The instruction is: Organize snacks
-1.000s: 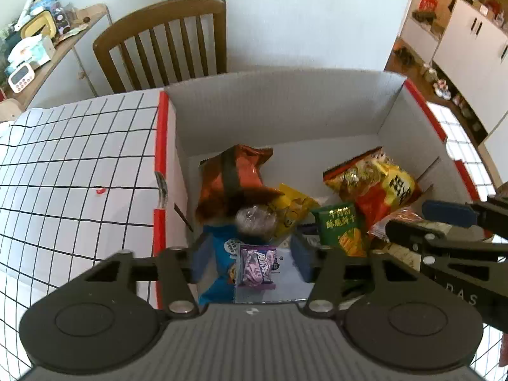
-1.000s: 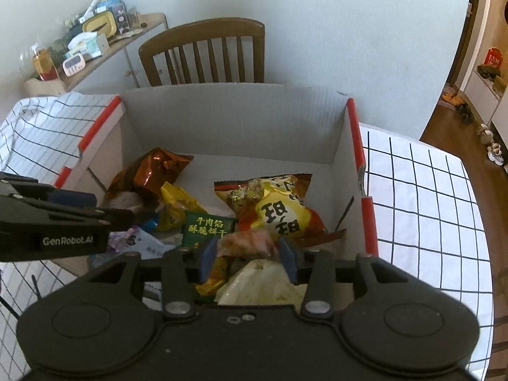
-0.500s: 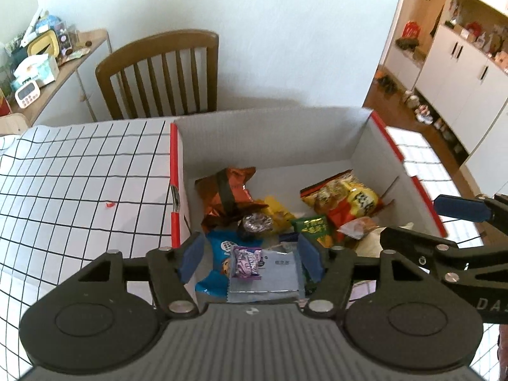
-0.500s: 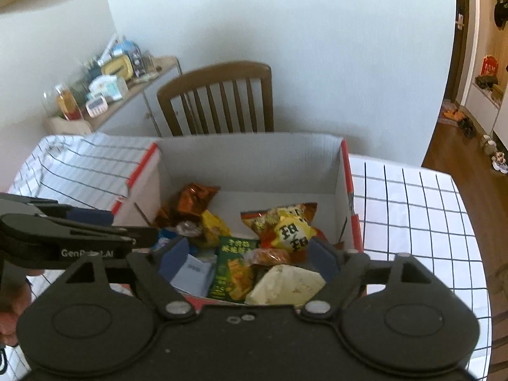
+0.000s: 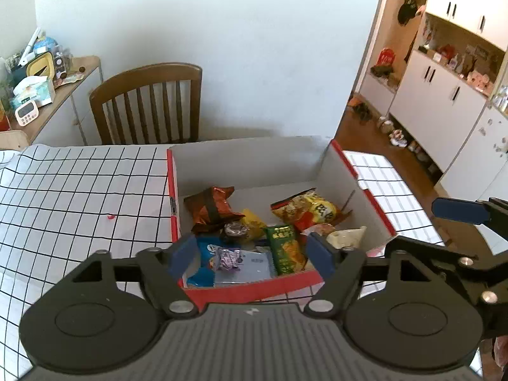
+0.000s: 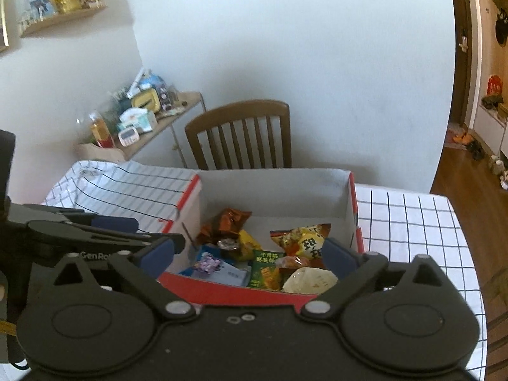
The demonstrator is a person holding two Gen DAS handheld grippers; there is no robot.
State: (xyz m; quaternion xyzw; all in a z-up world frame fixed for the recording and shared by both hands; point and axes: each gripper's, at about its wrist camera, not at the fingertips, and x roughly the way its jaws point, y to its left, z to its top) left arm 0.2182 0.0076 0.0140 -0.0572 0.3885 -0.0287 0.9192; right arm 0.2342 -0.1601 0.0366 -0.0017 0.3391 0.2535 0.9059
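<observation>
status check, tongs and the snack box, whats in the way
Left tongs and right tongs both just opened, nothing between them, above the near rim. Snack packets lie loose in the red-and-white box. Nothing in the way.

Black gripper (image 5: 250, 252) — blue pads (image 5: 182, 251), silver screws, round hubs.

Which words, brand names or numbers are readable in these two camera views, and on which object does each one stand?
"GenRo", cut off behind a finger: on the side of the black left gripper, right wrist view.
Large black characters on the yellow and red snack bag: not readable with certainty.
White characters on the green snack packet: too small.
Display of the white desk timer: blurred.
</observation>
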